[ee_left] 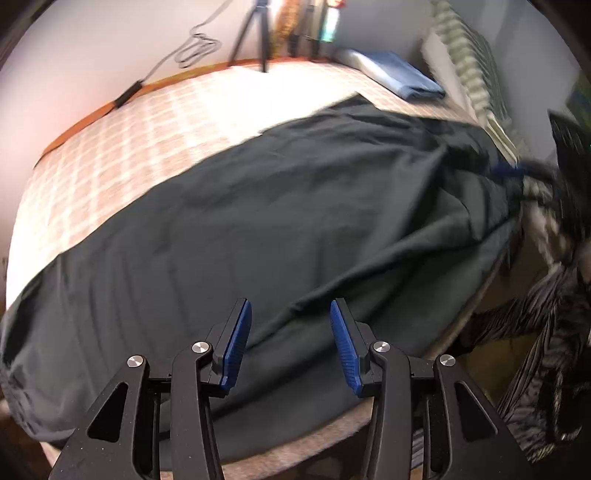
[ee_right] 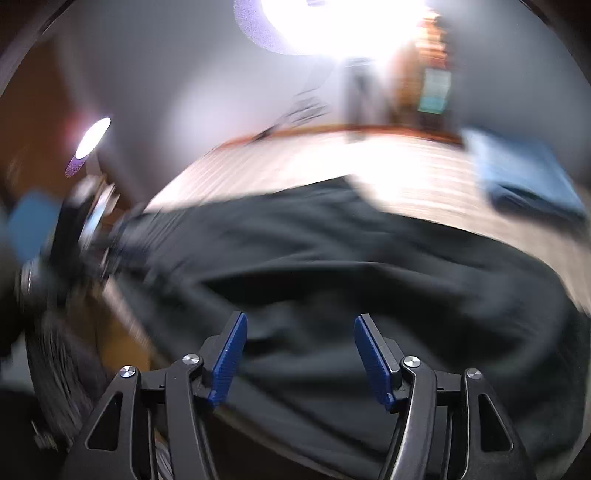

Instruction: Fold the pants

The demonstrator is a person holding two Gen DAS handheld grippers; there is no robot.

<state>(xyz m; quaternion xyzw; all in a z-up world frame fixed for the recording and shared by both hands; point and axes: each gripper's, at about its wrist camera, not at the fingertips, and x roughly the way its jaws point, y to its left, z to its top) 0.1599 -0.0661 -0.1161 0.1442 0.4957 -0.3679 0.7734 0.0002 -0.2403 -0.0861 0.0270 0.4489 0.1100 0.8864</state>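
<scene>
Left hand-held gripper (ee_left: 291, 314): jaws spread wide, nothing between the blue pads, hanging over the near edge of the pants (ee_left: 258, 221).
Right hand-held gripper (ee_right: 300, 326): jaws likewise wide and empty, above the same dark cloth; this view is blurred.
Pants: dark, spread flat and creased across the bed (ee_left: 122, 147), reaching its near edge.
Bed: pale checked cover, orange rim behind the pants.
Blue folded cloth (ee_left: 400, 74): on the bed beyond the pants, apart from them.
Tripod (ee_left: 255, 33): at the bed's far rim.
Cable (ee_left: 192, 48): against the wall behind the bed.
Writing: none readable.
</scene>
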